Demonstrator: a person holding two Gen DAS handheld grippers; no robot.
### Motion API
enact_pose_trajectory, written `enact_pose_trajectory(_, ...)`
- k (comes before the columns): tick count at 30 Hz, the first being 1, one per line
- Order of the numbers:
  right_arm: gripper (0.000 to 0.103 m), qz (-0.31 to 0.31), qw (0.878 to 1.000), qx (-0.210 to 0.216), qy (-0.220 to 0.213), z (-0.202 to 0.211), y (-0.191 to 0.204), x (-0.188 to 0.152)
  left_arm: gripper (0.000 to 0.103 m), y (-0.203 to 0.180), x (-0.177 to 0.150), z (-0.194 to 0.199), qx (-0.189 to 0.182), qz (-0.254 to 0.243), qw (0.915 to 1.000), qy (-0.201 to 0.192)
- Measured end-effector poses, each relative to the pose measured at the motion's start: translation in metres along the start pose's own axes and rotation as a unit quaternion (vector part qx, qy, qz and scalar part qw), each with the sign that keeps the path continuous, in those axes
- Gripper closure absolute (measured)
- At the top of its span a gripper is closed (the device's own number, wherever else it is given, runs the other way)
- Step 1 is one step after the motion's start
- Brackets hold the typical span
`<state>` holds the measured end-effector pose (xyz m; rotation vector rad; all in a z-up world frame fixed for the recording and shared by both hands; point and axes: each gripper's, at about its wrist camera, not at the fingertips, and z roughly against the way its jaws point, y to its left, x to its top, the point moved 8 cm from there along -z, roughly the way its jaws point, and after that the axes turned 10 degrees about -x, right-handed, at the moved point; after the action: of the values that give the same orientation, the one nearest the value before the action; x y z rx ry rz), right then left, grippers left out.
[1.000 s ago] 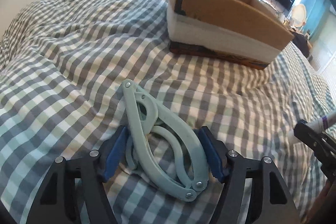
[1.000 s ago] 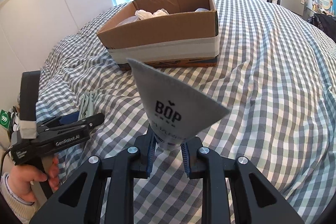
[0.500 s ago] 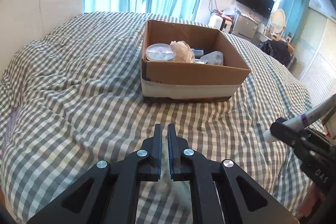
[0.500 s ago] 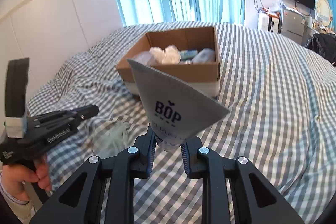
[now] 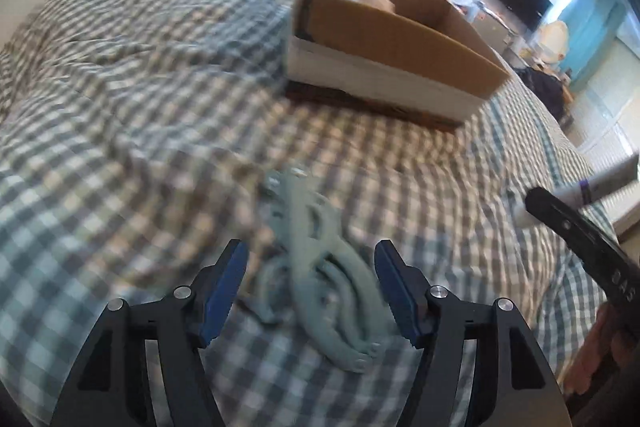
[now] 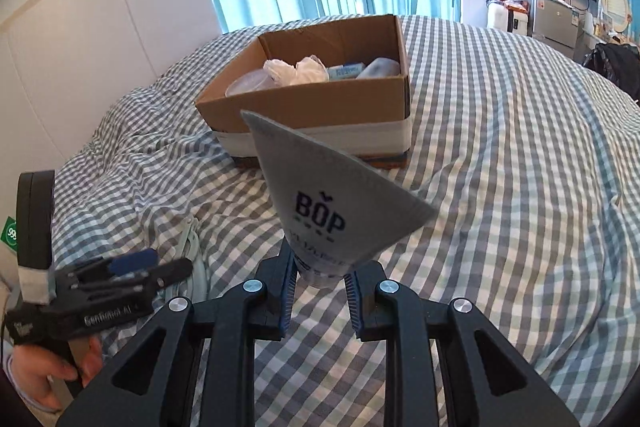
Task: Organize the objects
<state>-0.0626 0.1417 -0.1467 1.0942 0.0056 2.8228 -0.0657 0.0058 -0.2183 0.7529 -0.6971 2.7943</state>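
Note:
A pale green folding hanger (image 5: 340, 291) lies on the checked bedspread (image 5: 120, 147), blurred. My left gripper (image 5: 310, 255) straddles it with jaws opening; the blue pads (image 5: 224, 283) stand clear of it on both sides. In the right wrist view the left gripper (image 6: 160, 263) hovers low at the left over the hanger (image 6: 196, 259). My right gripper (image 6: 320, 275) is shut on a grey tube (image 6: 320, 195) marked BOP, crimped end up, above the bed. The tube (image 5: 600, 183) also shows at the right edge of the left wrist view.
An open cardboard box (image 6: 312, 107) with white tape around its base sits further up the bed, holding several items such as a round lid and crumpled white wraps. A white headboard wall (image 6: 100, 27) stands left; blue curtains and a TV lie beyond. A hand (image 6: 60, 371) holds the left gripper.
Half a second ago the left gripper was shut and lifted, facing the box; now it is open again low over the hanger. The right gripper keeps its hold on the tube.

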Motion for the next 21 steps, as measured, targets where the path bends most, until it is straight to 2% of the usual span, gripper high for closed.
enact_pose_trajectory(2, 0.081, -0.002, 1.0, 0.0, 0.001, -0.001, -0.001, -0.001, 0.035, -0.013, -0.006, -0.011, -0.001, -0.031, 0.9994, 0.017)
enact_pose_trajectory(6, 0.081, -0.005, 1.0, 0.002, 0.0, 0.003, -0.004, -0.002, 0.035, -0.018, -0.009, -0.028, 0.048, -0.086, 0.9949, 0.022)
enact_pose_trajectory(8, 0.081, -0.006, 1.0, 0.001, -0.002, 0.007, -0.004, -0.003, 0.035, -0.013, -0.009, -0.035, 0.048, -0.091, 0.9943, 0.029)
enact_pose_trajectory(9, 0.081, -0.006, 1.0, 0.001, -0.003, 0.008, -0.005, -0.004, 0.036, -0.009, -0.008, -0.035, 0.035, -0.075, 0.9961, 0.028)
enact_pose_trajectory(12, 0.081, -0.007, 1.0, 0.001, -0.007, 0.015, -0.004, -0.005, 0.044, -0.005, -0.006, -0.024, 0.018, -0.062, 0.9977, 0.02)
enact_pose_trajectory(14, 0.081, -0.005, 1.0, 0.001, -0.011, 0.02, -0.003, -0.006, 0.06, -0.01, -0.006, -0.015, 0.022, -0.074, 0.997, 0.01)
enact_pose_trajectory(17, 0.081, -0.001, 1.0, 0.0, -0.017, 0.027, 0.0, -0.005, 0.068, -0.017, -0.004, -0.002, 0.007, -0.074, 0.9972, 0.0)
enact_pose_trajectory(21, 0.081, 0.005, 1.0, 0.001, -0.026, 0.037, 0.004, -0.004, 0.073, -0.023, -0.002, 0.009, -0.003, -0.076, 0.9971, -0.009)
